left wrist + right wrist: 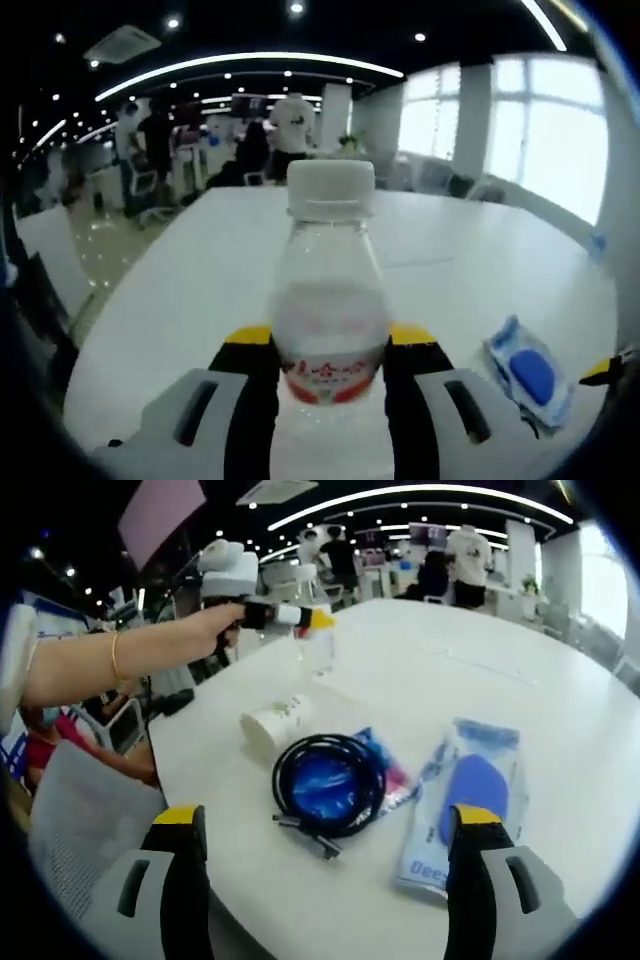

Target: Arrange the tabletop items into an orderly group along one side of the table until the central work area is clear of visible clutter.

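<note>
A clear water bottle (328, 300) with a white cap and a red label stands upright between the yellow-tipped jaws of my left gripper (330, 338), which is shut on it. In the right gripper view, a person's hand holds that left gripper (305, 618) and the bottle (315, 652) over the far left part of the white table (480, 670). My right gripper (329, 820) is open above the near edge. Ahead of it lie a coiled black cable (330, 780) on a blue packet (385, 765), a white paper cup (275, 723) on its side, and a blue-and-white pouch (465, 790).
The blue-and-white pouch (530, 370) also lies at the right of the left gripper view. The far half of the table (180, 280) is bare white surface. Chairs and a seated person (60, 740) are at the table's left edge, and people stand at desks far behind.
</note>
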Available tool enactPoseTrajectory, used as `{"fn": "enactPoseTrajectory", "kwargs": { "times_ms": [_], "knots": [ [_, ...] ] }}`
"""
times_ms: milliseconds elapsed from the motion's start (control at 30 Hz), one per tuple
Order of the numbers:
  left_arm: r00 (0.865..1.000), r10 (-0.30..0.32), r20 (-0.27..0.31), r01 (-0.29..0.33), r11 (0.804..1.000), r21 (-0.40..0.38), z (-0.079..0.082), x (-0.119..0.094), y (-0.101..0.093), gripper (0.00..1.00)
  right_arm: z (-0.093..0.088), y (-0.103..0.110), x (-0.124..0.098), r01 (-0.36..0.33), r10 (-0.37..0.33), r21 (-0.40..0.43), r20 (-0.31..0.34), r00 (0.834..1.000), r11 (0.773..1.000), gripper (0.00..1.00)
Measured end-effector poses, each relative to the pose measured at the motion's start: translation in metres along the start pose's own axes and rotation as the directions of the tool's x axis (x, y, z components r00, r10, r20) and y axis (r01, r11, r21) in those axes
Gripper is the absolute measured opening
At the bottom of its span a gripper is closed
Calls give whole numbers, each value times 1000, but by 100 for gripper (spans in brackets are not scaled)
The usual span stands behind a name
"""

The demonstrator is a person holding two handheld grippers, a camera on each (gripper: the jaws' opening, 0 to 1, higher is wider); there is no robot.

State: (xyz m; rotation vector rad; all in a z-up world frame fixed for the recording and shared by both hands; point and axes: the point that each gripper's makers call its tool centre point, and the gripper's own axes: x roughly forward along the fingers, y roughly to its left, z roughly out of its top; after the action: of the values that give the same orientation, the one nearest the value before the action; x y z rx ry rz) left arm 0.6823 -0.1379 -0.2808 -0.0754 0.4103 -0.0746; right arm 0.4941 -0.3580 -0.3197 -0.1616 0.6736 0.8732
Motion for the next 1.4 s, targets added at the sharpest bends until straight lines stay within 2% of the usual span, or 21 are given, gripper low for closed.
{"fn": "enactPoseTrajectory", "kwargs": {
  "times_ms": [200,533,700,800,933,1000,1133,1167,1200,1267,1400],
  "knots": [
    [999,33,5,-33,999,6,-2,5,18,37,-1,-2,0,-1,1,13,0,1000,1000,99],
    [998,64,8,-64,998,22,-5,16,40,37,-13,-3,4,1,0,22,-47,999,1000,99],
    [997,68,24,-68,998,-1,-5,20,50,37,-18,-3,5,-1,3,32,-64,998,999,99],
    [997,74,40,-75,996,43,-3,21,52,37,-18,-4,5,0,2,39,-66,998,999,99],
    [995,82,63,-83,997,7,-5,23,58,37,-20,-5,5,1,2,48,-69,998,999,99],
    [990,124,64,-123,992,-23,-8,22,64,37,-20,-5,5,1,3,50,-72,997,999,99],
    [989,133,56,-130,989,-64,-16,24,68,37,-19,-4,5,-5,10,58,-70,998,998,99],
    [990,134,53,-131,990,-57,-18,25,68,37,-19,-4,4,-8,12,60,-68,998,998,99],
    [987,134,84,-131,991,-35,-14,23,66,37,-18,-3,4,-11,15,64,-66,998,998,99],
    [988,130,79,-129,991,-20,-15,24,62,38,-18,-3,4,-12,16,69,-65,998,998,99],
    [986,127,111,-128,992,-1,-14,23,59,38,-19,-4,4,-11,16,69,-70,997,998,99]
  ]
}}
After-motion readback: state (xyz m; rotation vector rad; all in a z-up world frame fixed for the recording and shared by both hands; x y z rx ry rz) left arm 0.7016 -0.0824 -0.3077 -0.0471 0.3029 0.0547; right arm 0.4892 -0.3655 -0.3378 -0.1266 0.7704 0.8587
